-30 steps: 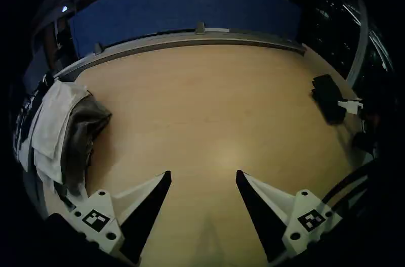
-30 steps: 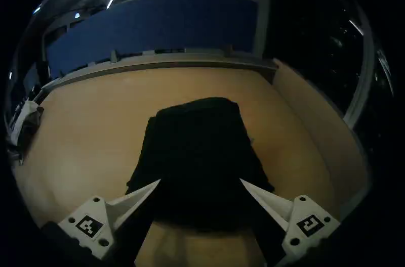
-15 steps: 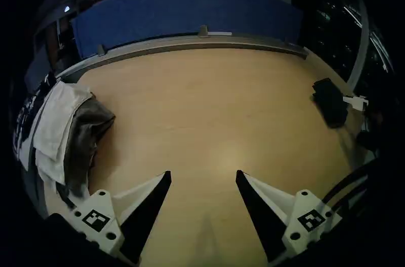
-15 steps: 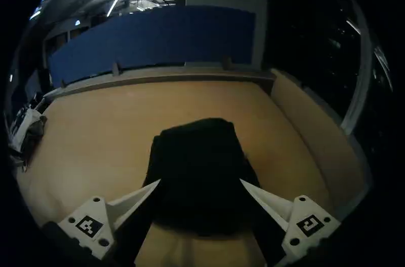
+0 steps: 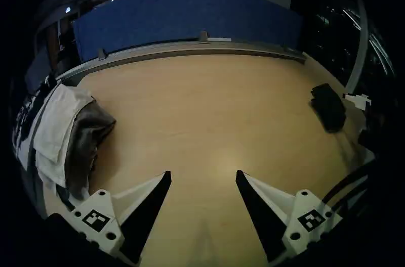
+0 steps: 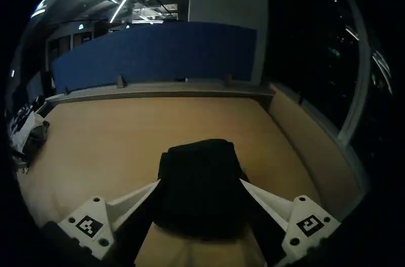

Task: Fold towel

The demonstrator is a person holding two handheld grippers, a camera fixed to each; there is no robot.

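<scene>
Lying folded near the right edge of the bench (image 5: 212, 105), the black towel (image 6: 200, 206) sits between the spread fingers (image 6: 126, 204) of the right gripper (image 6: 200, 181); the left gripper (image 5: 202, 172), likewise spread, hovers mid-bench.

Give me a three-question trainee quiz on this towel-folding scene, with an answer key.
1. True or false: the left gripper is shut on a cloth.
2. What lies between the open fingers of the right gripper? A) a white cup B) a folded black towel C) a sponge
3. Fill in: in the left gripper view, the white towel and the grey-brown towel are piled at the ____ edge of the table.
Key: 1 false, it is open over bare table; 2 B; 3 left.
</scene>
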